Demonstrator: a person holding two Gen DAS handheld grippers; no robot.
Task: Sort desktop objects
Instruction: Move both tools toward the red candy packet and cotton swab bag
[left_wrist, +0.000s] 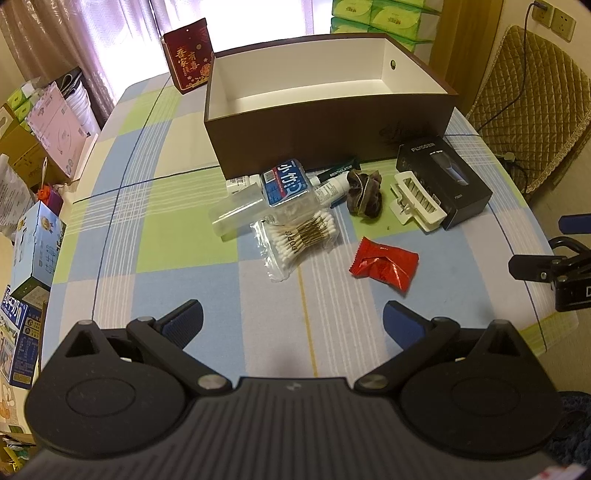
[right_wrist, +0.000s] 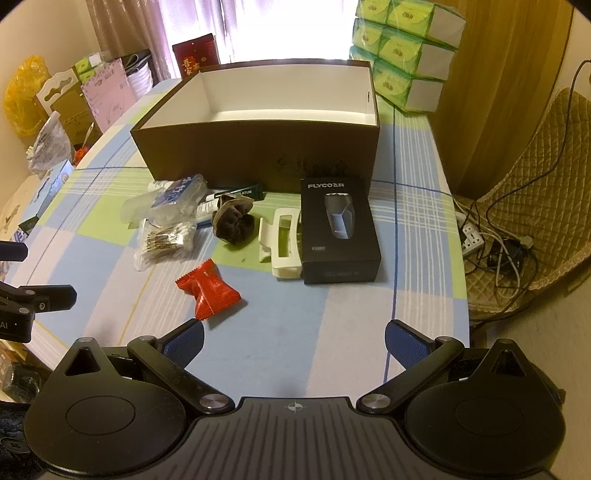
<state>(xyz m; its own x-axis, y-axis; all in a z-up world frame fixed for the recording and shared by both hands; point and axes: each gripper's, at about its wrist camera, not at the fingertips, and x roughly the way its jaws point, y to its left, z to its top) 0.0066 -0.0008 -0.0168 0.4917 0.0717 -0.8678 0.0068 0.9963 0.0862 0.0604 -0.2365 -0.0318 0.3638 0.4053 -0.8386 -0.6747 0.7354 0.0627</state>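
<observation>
A large brown box (left_wrist: 332, 125) with a white empty inside stands at the back of the table; it also shows in the right wrist view (right_wrist: 258, 155). In front of it lie a black FLYCO shaver box (right_wrist: 338, 229), a white hair claw clip (right_wrist: 282, 243), a brown scrunchie (right_wrist: 234, 221), a bag of cotton swabs (left_wrist: 299, 236), a clear toothpick tub with a blue label (left_wrist: 286, 182), small tubes (left_wrist: 332, 181) and a red snack packet (right_wrist: 207, 290). My left gripper (left_wrist: 293, 321) and right gripper (right_wrist: 293, 341) are open and empty, near the table's front edge.
A checked blue, green and white cloth (left_wrist: 166, 258) covers the table. A red gift bag (left_wrist: 190, 55) stands behind the box. Stacked green tissue packs (right_wrist: 402, 51) sit at the back right. A padded chair (right_wrist: 535, 184) with cables and a power strip stands to the right.
</observation>
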